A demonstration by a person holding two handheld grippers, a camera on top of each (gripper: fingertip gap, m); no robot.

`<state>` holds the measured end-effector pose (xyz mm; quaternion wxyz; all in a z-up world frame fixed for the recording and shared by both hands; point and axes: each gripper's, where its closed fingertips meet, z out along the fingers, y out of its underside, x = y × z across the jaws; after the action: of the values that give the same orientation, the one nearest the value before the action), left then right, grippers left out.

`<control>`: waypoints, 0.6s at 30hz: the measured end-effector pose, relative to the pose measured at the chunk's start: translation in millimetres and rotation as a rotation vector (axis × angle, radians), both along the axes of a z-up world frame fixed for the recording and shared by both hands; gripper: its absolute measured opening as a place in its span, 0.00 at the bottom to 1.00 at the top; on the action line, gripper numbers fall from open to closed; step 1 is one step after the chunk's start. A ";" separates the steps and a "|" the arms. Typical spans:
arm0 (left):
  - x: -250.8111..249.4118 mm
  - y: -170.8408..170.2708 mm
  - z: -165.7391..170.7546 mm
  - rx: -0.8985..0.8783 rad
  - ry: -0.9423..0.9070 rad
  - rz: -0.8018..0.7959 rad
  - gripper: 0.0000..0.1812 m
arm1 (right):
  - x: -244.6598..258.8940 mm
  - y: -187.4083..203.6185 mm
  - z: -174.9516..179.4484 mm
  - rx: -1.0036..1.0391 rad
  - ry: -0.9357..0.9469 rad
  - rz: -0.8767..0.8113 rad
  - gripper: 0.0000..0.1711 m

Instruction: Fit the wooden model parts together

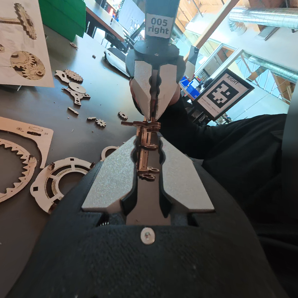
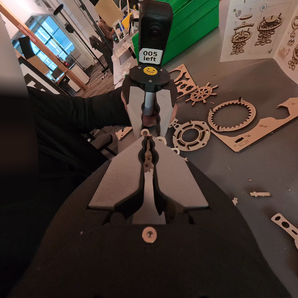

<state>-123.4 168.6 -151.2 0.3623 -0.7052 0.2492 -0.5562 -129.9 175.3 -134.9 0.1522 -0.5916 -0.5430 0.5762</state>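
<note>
In the left wrist view my left gripper [image 1: 148, 140] is shut on a wooden shaft assembly [image 1: 143, 154] with small gears along it. The shaft stands out past the fingertips and ends in a flat toothed piece [image 1: 140, 124]. My right gripper [image 1: 150, 118] comes from the opposite side, tip against that end. In the right wrist view my right gripper [image 2: 148, 138] is shut on a small wooden gear [image 2: 148, 161] held between its fingers. The left gripper [image 2: 150, 133] faces it, tips nearly touching. Pale rings of the assembly [image 2: 161, 139] show between them.
On the dark table lie a round wooden frame [image 1: 59, 182], a ring gear in its sheet [image 1: 16, 169], loose gears [image 1: 73, 75] and a ship's wheel [image 2: 201, 94]. Instruction sheets [image 2: 251, 29] and a green box [image 2: 190, 24] stand at the back. A person's dark sleeve [image 1: 225, 145] is close by. The tips of both grippers are at nearly the same place. The ship's wheel [image 2: 201, 94] is about 20 cm from both grippers' fingertips.
</note>
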 end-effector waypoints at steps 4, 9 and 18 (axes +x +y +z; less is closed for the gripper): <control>-2.4 3.6 -4.0 0.001 0.035 0.024 0.11 | 0.0 3.0 -9.3 -0.053 -0.043 0.000 0.00; -12.0 15.7 -12.5 -0.015 0.097 0.103 0.09 | 2.3 20.5 -17.8 -0.201 -0.049 -0.016 0.00; -19.4 23.0 -19.4 -0.046 0.132 0.147 0.08 | 10.8 40.9 -29.4 -0.404 -0.044 -0.040 0.00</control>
<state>-142.8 191.5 -170.6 0.3687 -0.7649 0.2072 -0.4859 -119.0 216.2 -164.3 0.0299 -0.6333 -0.4076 0.6572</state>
